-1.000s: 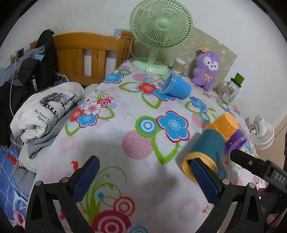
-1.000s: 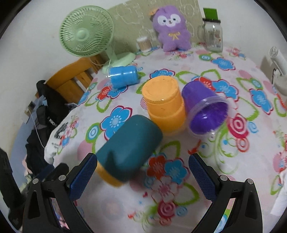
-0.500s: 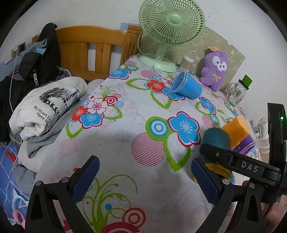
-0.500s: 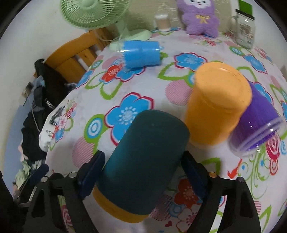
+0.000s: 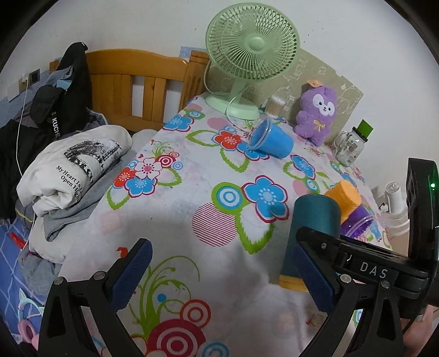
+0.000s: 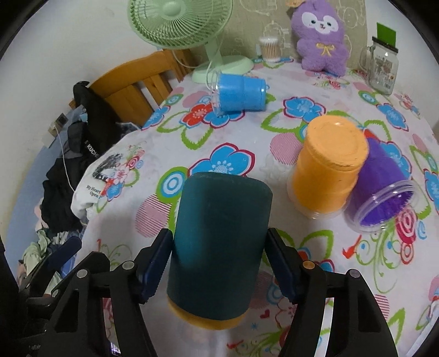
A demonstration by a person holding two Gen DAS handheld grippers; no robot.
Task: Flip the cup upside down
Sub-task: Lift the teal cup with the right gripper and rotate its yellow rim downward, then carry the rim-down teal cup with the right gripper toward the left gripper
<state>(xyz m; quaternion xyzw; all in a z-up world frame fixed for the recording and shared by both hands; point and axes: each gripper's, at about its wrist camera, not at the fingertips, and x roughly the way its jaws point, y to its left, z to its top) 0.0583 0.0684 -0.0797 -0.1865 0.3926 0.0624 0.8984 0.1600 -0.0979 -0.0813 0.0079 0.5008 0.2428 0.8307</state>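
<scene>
Two blue pads of the right gripper [image 6: 218, 263] are clamped on the teal cup [image 6: 219, 241], one on each flank, low in the centre of the right wrist view. The cup stands base up, its orange-yellow rim band at the bottom, close to the flowered tablecloth [image 6: 241, 131]; whether the rim is touching the cloth, I cannot tell. In the left wrist view the same teal cup [image 5: 310, 230] sits at lower right, upright with its closed end on top, and the black body of the right gripper crosses in front of it.

The left gripper [image 5: 219, 272] hangs wide, nothing between its pads, at the bottom of its own frame over the tablecloth [image 5: 175, 219].

Moving outward: right of the teal cup in the right wrist view, an orange cup [image 6: 326, 167] stands inverted, base up. Leaning against its right side is a purple cup [image 6: 384, 192], tipped over, mouth facing the lower right. Farther back, upper centre, a blue cup [image 6: 241, 92] lies on its side, clear rim pointing left.

Along the back edge there's a green fan [image 6: 181, 19] at the top left, a small jar of cotton swabs [image 6: 270, 49] just beside its base, a purple plush toy [image 6: 321, 35] and a glass jar mug [image 6: 382, 67] at the upper right. At far left, a wooden headboard [image 6: 131, 88] with dark clothes [image 6: 90, 129] draped over it.
</scene>
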